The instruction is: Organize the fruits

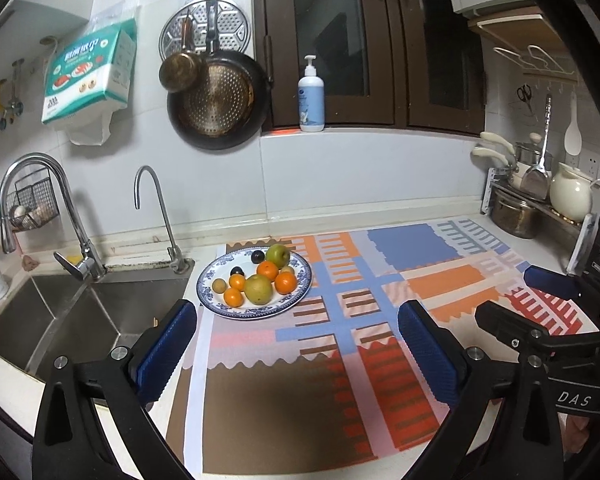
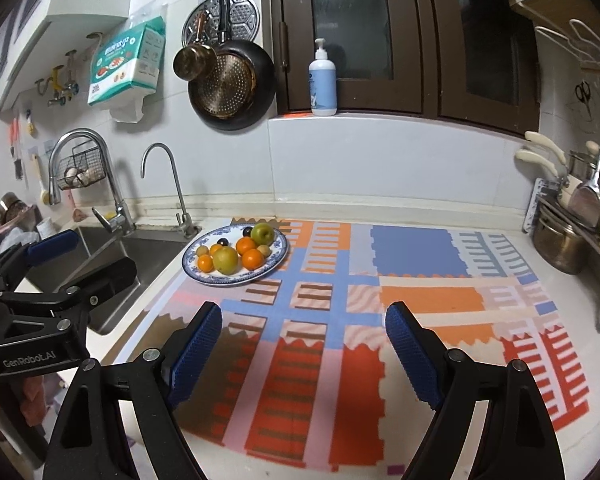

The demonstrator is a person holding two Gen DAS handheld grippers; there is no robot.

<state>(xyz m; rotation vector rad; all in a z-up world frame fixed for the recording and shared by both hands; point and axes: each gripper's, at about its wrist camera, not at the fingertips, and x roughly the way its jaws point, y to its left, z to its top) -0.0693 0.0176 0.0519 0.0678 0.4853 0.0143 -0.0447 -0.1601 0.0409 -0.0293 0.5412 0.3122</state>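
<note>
Left of the plate: a steel sink (image 1: 100, 316) is set into the tabletop (image 1: 380, 210), with two taps behind it.
Plate: a blue-rimmed plate (image 1: 300, 292) is seen at the mat's far left corner, next to the sink; all the fruit in view is gathered on it, and none is seen off it.
Fruit on the plate: a green apple (image 1: 278, 255) lies at the plate's far side, a yellow-green pear (image 1: 258, 289) at its near side, several oranges (image 1: 285, 282) between and around them, two dark plums (image 1: 257, 257) toward the back, and a few small tan fruits (image 1: 219, 285) at the left and right.
Stage: the scene would fit either fruit waiting to be sorted off the plate or fruit already collected onto it; which one cannot be settled.
Handling: the fruits are judged light, round and prone to rolling; plums are judged soft and easily bruised, the apple and pear firmer. A hold across the widest part, with gentle pressure, would suit each. The plate looks ceramic, so breakable and slippery; its rim would be the place to grip.
Right of the plate: a patterned mat (image 1: 380, 312) covers the tabletop, bare of fruit.
Left tool (image 1: 298, 354): held near of the plate over the mat, fingers spread apart, nothing held.
Right tool (image 2: 304, 356): held right of the left tool and well near of the plate, fingers spread apart, nothing held.
</note>
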